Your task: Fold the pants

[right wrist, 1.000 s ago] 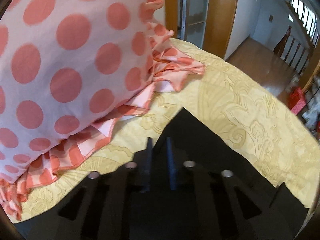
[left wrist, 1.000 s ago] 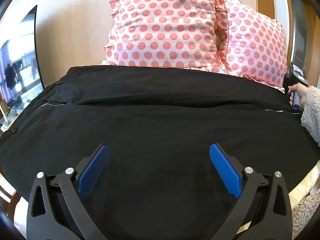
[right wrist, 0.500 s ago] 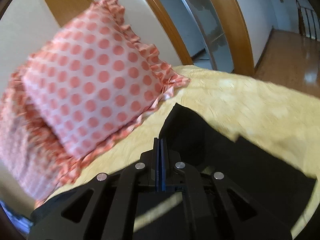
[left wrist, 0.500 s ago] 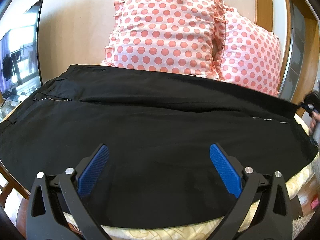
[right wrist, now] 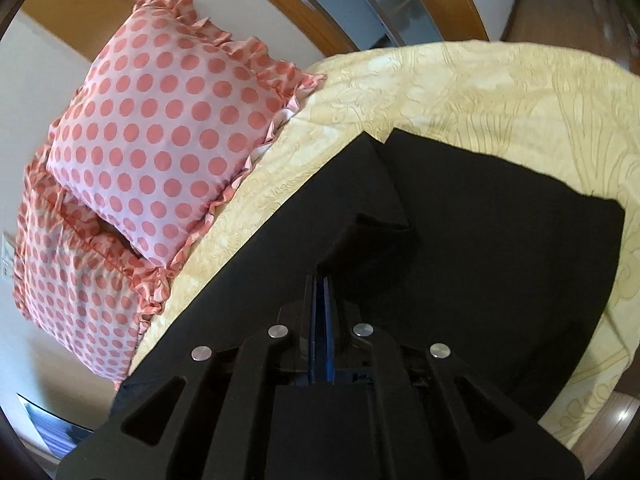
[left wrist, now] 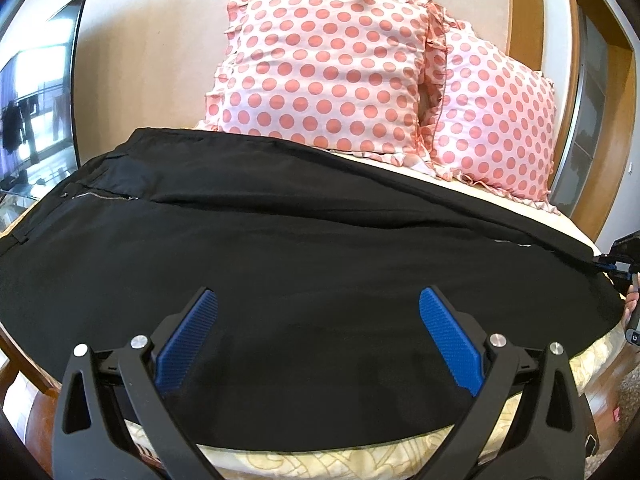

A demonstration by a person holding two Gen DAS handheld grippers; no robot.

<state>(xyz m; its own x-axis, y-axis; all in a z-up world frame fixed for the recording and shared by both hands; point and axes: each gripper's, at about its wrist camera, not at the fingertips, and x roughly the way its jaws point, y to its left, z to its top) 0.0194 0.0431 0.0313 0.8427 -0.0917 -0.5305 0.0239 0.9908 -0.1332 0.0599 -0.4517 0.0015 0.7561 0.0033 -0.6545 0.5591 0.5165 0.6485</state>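
Note:
Black pants (left wrist: 304, 248) lie spread across the yellow bedspread, waist with zipper (left wrist: 100, 196) at the left, leg ends at the right. My left gripper (left wrist: 318, 300) is open and empty above the near edge of the pants. My right gripper (right wrist: 319, 280) is shut on a raised fold of the pants (right wrist: 480, 240) near the leg end. It also shows at the right edge of the left wrist view (left wrist: 618, 266).
Two pink polka-dot pillows (left wrist: 332, 68) lean against the wall behind the pants and also show in the right wrist view (right wrist: 160, 136). A screen (left wrist: 36, 104) stands at the left. The bed's yellow cover (right wrist: 500, 92) stretches beyond the leg ends. Wooden door frames stand at the right.
The right gripper closed on the pants hem and lifted back from the pillow. The left gripper pulled back and rose slightly, staying open.

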